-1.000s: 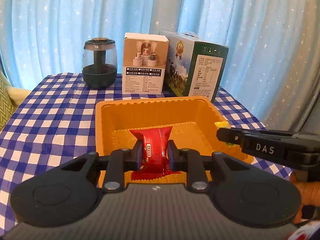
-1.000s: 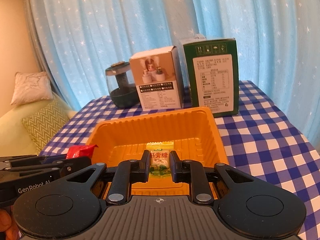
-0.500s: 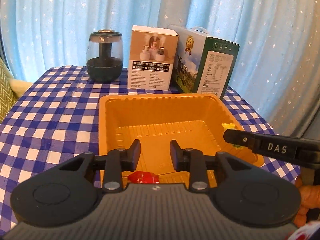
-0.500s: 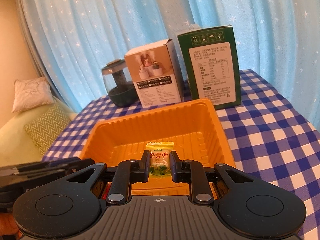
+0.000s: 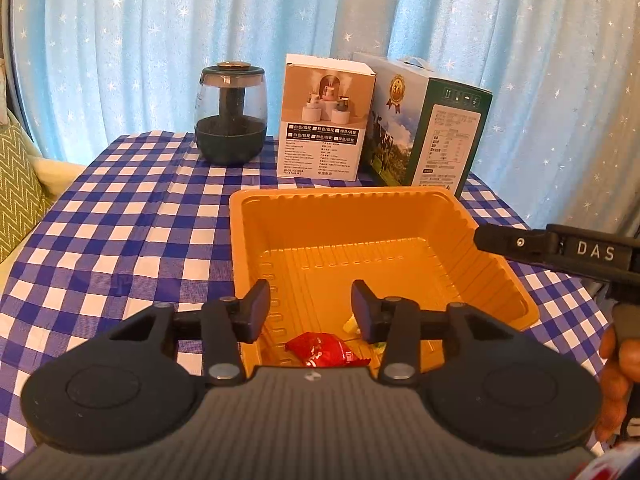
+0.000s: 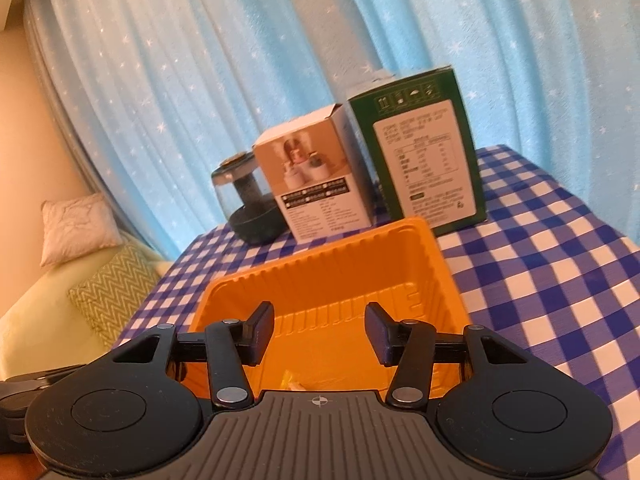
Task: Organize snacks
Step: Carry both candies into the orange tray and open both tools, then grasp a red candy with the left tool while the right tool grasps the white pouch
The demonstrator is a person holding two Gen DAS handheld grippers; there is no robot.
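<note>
An orange plastic tray (image 5: pixel 496 272) stands on the blue checked table. A red snack packet (image 5: pixel 320 354) lies at the tray's near end, with a yellow-green candy (image 5: pixel 352 323) beside it. My left gripper (image 5: pixel 310 306) is open and empty, just above the near end of the tray. My right gripper (image 6: pixel 320 334) is open and empty over the same tray (image 6: pixel 444 276); a yellow bit of the candy (image 6: pixel 289 381) shows below it. The right gripper's finger (image 5: pixel 552 248) reaches in over the tray's right rim.
At the back of the table stand a dark glass jar (image 5: pixel 231 114), a white product box (image 5: pixel 322 120) and a green box (image 5: pixel 432 128). A blue star curtain hangs behind. A sofa with a zigzag cushion (image 6: pixel 112 288) is to the left.
My left gripper let go of the red packet, which now lies in the tray. My right gripper opened and the yellow-green candy dropped into the tray. Both grippers have lifted and opened wider.
</note>
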